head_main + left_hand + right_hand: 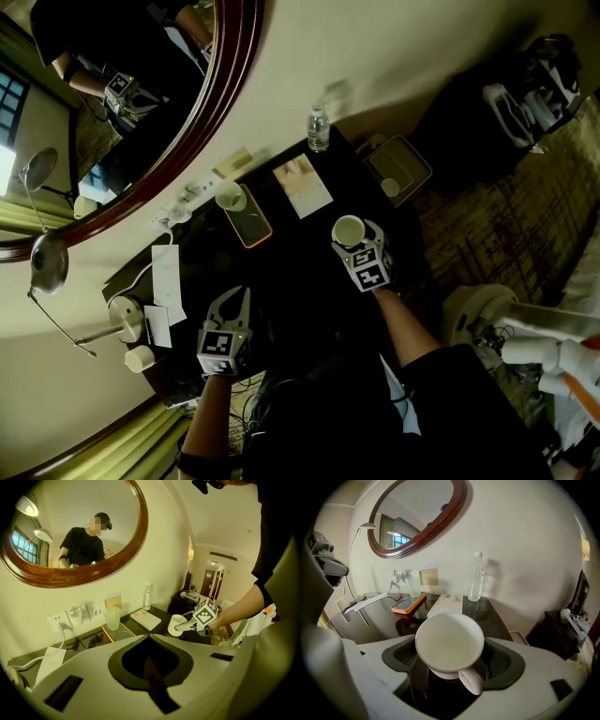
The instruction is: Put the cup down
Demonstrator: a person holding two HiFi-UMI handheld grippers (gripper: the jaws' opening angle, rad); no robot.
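Note:
A white cup (449, 641) with its handle turned toward the camera sits upright between the jaws of my right gripper (451, 654), which is shut on its sides. In the head view this cup (348, 229) is over the right part of the dark table (300, 272), with the right gripper (356, 237) around it. Whether its base rests on the table I cannot tell. The left gripper view shows the same cup (176, 624) at the tips of the right gripper. My left gripper (228, 302) hovers at the table's near left, shut and holding nothing.
At the back of the table stand a water bottle (319, 128), a pale notepad (302, 185), an orange-edged tray (247, 223) and a green glass (231, 197). An oval mirror (220, 103) hangs above. A desk lamp (49, 262) and papers (167, 281) sit left.

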